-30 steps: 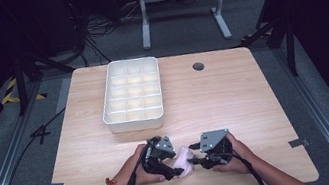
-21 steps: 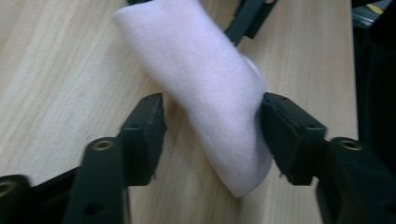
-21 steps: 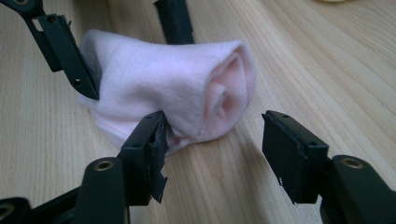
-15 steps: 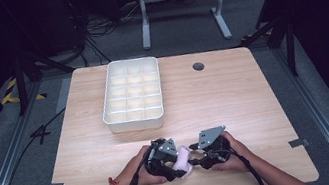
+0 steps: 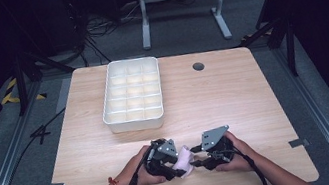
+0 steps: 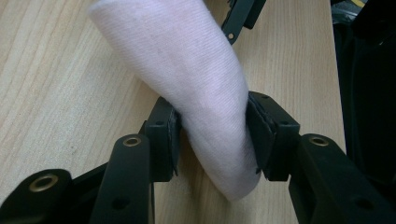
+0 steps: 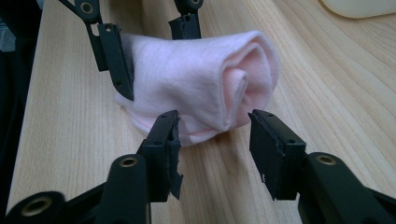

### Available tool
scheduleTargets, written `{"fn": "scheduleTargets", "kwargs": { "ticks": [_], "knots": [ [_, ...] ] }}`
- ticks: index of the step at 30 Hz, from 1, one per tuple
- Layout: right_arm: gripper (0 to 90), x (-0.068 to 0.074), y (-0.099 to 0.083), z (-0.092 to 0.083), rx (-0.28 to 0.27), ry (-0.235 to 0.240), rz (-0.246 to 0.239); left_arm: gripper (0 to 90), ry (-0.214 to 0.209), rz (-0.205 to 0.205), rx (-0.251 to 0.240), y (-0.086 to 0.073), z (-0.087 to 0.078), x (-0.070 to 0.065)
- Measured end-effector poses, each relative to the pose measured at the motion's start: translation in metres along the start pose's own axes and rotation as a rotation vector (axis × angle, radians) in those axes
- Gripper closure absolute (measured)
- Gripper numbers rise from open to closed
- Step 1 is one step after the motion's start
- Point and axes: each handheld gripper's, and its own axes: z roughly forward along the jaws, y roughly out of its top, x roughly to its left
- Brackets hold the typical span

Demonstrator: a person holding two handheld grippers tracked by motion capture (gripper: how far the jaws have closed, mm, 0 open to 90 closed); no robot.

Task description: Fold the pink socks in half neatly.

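I am looking down on a pale wood-grain bench [image 5: 234,96] with rounded corners and a small dark round grommet [image 5: 198,66] near its 1 o'clock edge. A white plastic tray [image 5: 136,123], rectangular and split into a grid of small square compartments, sits toward 11 o'clock. I can read no labels or writing anywhere.

At 6 o'clock, near the front edge, lies a soft pale pink cloth [image 5: 184,161], fleecy, rolled into a short loose cylinder resting on the bench between my two grippers. Its long axis runs roughly from 9 to 3 o'clock across the bench, and the spiral end faces my right gripper.

My left gripper [image 6: 212,137] has just been closing its jaws, and the black pads now pinch the roll at one end. My right gripper [image 7: 212,140] has its jaws apart, straddling the spiral end without pressing on it.
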Motion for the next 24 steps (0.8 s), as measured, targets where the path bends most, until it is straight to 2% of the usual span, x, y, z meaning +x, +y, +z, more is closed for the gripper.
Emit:
{"fn": "scheduleTargets", "kwargs": {
  "ticks": [1, 4, 5, 6, 7, 12, 15, 16, 17, 18, 19, 24],
  "knots": [
    [48.0, 0.0, 0.0, -0.001, -0.007, 0.002, 0.006, 56.4, 0.0, 0.005, -0.001, 0.0, 0.0, 0.0],
    [45.5, -0.003, -0.002, -0.003, -0.041, 0.047, 0.031, 60.1, -0.008, 0.015, -0.005, 0.0, 0.0, -0.001],
    [41.6, -0.004, -0.002, -0.002, -0.041, 0.05, 0.035, 61.4, -0.005, 0.037, -0.003, 0.0, 0.0, -0.002],
    [41.6, -0.004, -0.002, -0.002, -0.041, 0.05, 0.035, 62.6, -0.005, 0.037, -0.003, 0.0, 0.0, -0.002],
    [37.2, -0.003, -0.002, 0.002, -0.032, 0.065, 0.043, 64.0, -0.005, 0.044, -0.003, 0.0, 0.0, -0.003],
    [35.6, -0.002, -0.001, 0.009, -0.016, 0.092, 0.05, 66.8, 0.009, 0.082, 0.002, 0.0, -0.001, -0.007],
    [39.5, -0.004, -0.001, 0.011, -0.023, 0.122, 0.047, 67.5, 0.013, 0.099, 0.003, 0.0, -0.001, -0.007],
    [44.7, -0.004, -0.002, 0.012, -0.027, 0.138, 0.049, 67.8, 0.015, 0.108, 0.003, 0.0, -0.002, -0.007],
    [53.4, -0.004, -0.002, 0.011, -0.037, 0.164, 0.026, 67.9, 0.017, 0.108, 0.003, 0.0, -0.002, -0.007],
    [53.4, -0.004, -0.002, 0.011, -0.037, 0.164, 0.026, 67.9, 0.024, 0.112, 0.003, 0.0, -0.002, -0.007],
    [62.7, -0.002, -0.002, 0.011, -0.042, 0.166, 0.003, 67.9, 0.031, 0.11, 0.001, 0.0, -0.002, -0.007],
    [71.4, 0.0, 0.001, 0.009, -0.051, 0.138, -0.036, 67.8, 0.062, 0.112, -0.011, -0.001, -0.004, -0.006]
  ]
}}
